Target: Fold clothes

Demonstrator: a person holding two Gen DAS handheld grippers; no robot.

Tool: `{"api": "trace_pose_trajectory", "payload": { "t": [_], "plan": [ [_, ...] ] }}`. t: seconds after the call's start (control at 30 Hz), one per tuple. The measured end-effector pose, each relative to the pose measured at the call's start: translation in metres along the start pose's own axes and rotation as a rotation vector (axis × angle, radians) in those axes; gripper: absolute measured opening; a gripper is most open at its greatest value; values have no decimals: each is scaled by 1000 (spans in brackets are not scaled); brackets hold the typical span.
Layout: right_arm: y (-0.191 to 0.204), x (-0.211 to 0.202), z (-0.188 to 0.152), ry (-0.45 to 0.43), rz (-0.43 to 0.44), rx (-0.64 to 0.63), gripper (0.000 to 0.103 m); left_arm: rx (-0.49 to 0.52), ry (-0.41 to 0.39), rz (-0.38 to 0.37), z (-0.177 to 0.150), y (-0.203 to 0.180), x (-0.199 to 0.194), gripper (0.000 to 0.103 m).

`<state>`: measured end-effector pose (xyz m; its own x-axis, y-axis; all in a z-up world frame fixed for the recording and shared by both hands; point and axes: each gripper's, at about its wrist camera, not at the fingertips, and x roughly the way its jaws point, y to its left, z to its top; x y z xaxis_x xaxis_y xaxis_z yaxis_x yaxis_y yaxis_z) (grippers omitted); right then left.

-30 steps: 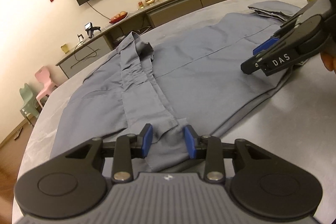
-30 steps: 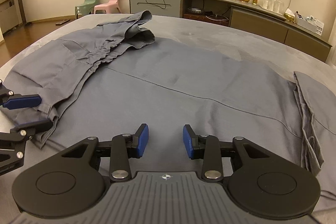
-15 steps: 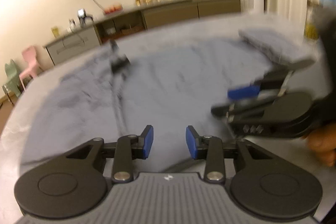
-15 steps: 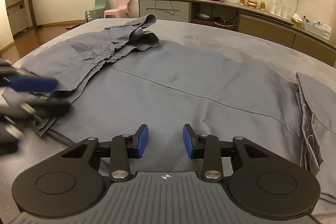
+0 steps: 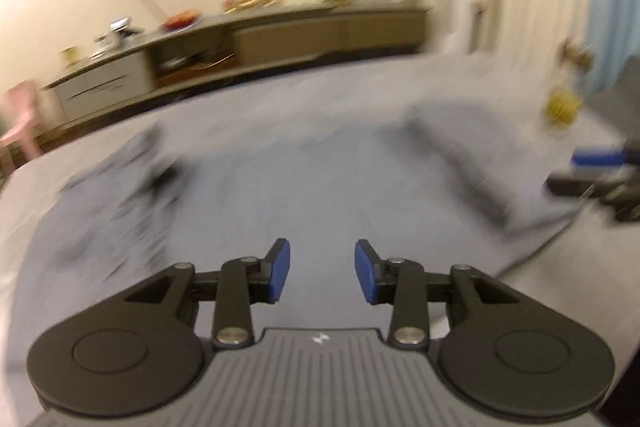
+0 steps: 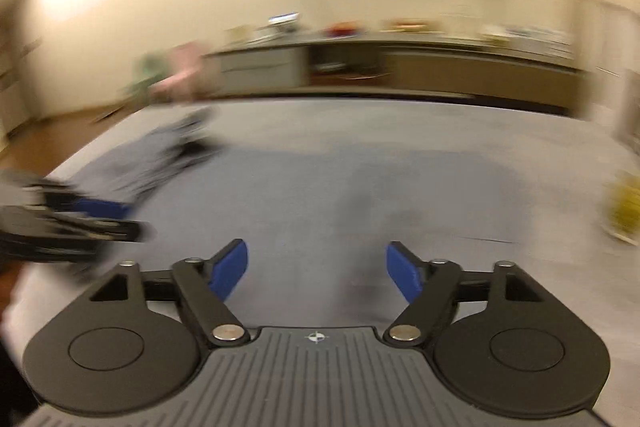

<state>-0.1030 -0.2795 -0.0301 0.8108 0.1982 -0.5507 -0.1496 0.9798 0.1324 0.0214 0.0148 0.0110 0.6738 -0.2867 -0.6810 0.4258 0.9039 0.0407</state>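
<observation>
Between folds, the left gripper (image 5: 320,269) and right gripper (image 6: 316,269), fingers just opening with nothing between them, must next re-grip an edge of the flat grey cotton garment (image 5: 304,183) on the counter (image 5: 560,291).

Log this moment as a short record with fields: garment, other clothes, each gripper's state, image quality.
garment: large grey cloth garment, spread flat on the grey-covered table
other clothes: folded grey piece lying at the garment's right end
left gripper: open, jaws have just been opening, nothing between them
right gripper: open wide, jaws have just been opening, nothing between them
contact: neither gripper holds cloth
image quality: both views motion-blurred; fine folds unreadable
</observation>
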Motion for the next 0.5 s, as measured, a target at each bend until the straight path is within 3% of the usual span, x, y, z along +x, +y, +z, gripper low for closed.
{"api": "trace_pose_trajectory", "payload": {
  "t": [0.07,0.17,0.27,0.33,0.37,0.5],
  "plan": [
    [-40,2,-9,32,-80,86,82,5,0,-91,26,-26,14,45],
    [-77,15,-23,72,-146,188,82,-15,65,-211,53,-64,57,46],
    [-88,25,-25,71,-131,224,82,-5,112,-189,61,-89,97,44],
    [-92,30,-27,81,-133,228,82,-7,148,-178,58,-97,116,32],
    [-93,33,-29,87,-125,233,82,-18,180,-179,52,-99,124,11],
    [-100,30,-33,79,-89,243,81,-62,194,-203,35,-99,121,3]
  ]
}}
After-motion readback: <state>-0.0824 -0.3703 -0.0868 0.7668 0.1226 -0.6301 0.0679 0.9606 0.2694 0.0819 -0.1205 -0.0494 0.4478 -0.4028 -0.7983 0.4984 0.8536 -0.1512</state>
